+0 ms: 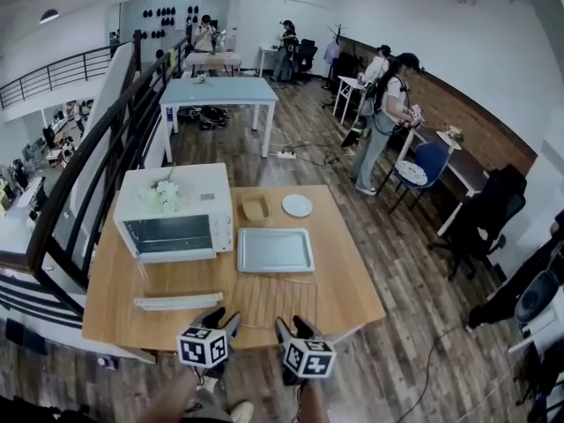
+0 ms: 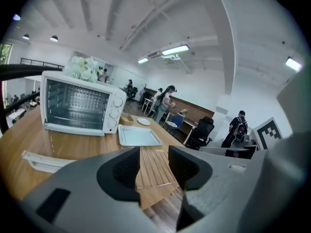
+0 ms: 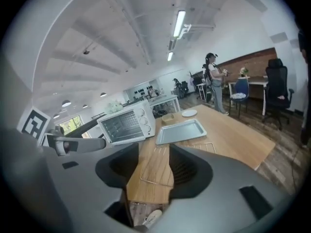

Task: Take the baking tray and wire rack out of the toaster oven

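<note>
The white toaster oven [image 1: 172, 214] stands at the back left of the wooden table [image 1: 352, 271] with its glass door folded down, the door's white handle [image 1: 179, 301] out in front. Beside the oven lies the silver baking tray [image 1: 275, 249], flat on the table. The wire rack [image 1: 273, 300] lies just in front of the tray. My left gripper [image 1: 225, 320] and right gripper [image 1: 289, 327] hover side by side over the table's near edge, both open and empty. In the right gripper view the tray [image 3: 181, 131] and rack [image 3: 199, 147] lie beyond the jaws.
A small wooden box [image 1: 256, 207] and a white plate [image 1: 297, 204] sit behind the tray. White flowers [image 1: 163, 192] rest on the oven. A dark railing [image 1: 97, 148] runs along the left. A blue table [image 1: 218, 91], chairs and people stand farther back.
</note>
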`<state>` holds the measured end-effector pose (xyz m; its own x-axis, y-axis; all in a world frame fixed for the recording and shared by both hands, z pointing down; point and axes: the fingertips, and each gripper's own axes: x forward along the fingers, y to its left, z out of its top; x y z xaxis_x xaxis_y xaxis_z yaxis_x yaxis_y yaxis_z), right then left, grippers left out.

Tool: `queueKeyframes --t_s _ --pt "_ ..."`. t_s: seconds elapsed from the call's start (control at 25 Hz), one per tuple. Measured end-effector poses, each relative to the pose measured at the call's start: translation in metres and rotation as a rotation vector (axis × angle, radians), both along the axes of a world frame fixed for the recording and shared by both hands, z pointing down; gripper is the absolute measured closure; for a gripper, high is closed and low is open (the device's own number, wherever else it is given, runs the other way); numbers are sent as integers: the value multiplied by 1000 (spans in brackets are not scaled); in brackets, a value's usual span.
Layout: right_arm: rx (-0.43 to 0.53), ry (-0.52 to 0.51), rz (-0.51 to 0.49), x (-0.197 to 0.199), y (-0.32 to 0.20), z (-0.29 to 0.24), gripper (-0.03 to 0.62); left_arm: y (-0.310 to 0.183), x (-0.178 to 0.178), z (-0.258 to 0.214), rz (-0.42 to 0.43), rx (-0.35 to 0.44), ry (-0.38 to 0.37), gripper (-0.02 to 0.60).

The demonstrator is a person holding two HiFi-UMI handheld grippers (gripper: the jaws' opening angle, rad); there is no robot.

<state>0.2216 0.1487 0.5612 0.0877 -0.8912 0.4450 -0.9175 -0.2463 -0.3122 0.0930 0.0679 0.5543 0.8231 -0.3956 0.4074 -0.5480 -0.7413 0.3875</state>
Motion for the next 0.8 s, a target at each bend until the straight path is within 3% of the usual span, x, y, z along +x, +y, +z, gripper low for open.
queueKeyframes --t_s 0.44,0.8 --pt "208 177 -128 -70 -18 -87 455 -2 -84 -88 -114 270 24 447" --pt "315 224 -205 -120 -29 -114 521 2 -139 -113 -207 371 4 508"
